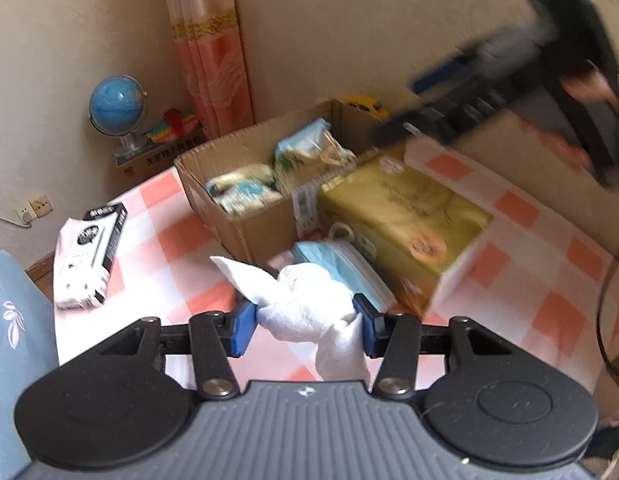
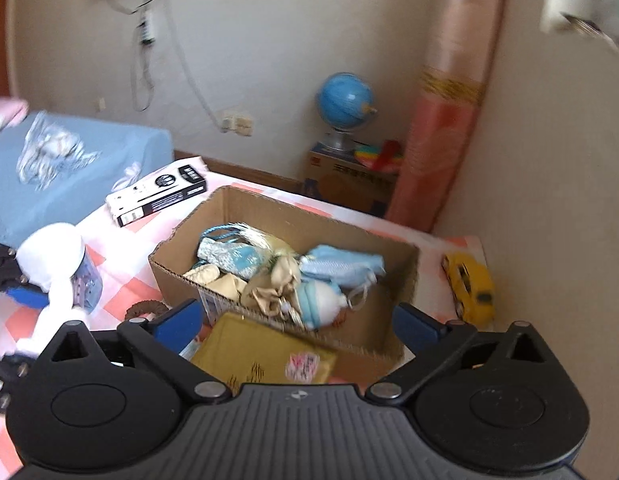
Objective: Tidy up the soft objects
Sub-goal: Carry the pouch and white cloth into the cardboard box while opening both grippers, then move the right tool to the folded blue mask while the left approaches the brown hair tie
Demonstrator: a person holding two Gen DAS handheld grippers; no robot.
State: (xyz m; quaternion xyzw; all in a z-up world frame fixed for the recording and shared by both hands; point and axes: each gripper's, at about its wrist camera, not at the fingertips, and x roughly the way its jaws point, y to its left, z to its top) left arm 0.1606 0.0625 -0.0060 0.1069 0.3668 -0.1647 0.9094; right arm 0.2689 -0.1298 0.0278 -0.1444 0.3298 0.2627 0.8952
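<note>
The left gripper [image 1: 305, 322] is clamped on a white cloth [image 1: 305, 304], its blue pads [image 1: 241, 330] pressing into the bunched fabric from both sides while loose tails hang out front and below. It holds the cloth above the checked bench [image 1: 549, 240], just short of the cardboard box [image 1: 253, 220] that already contains several soft pouches and toys. The right gripper [image 2: 297, 320] hovers with its jaws spread wide and nothing between them, above a yellow tissue pack [image 2: 265, 356] near the box's near wall. A stack of blue face masks [image 1: 341, 264] lies on the bench between the cloth and the tissue pack.

The step in hand appears to be carrying the cloth into the box. To do it well, the left gripper should lift high enough that the dangling tail clears the box rim, travel over an unfilled part of the interior, then open fully so the fabric drops free rather than snagging on a pad. The right gripper is best kept clear of that path.
</note>
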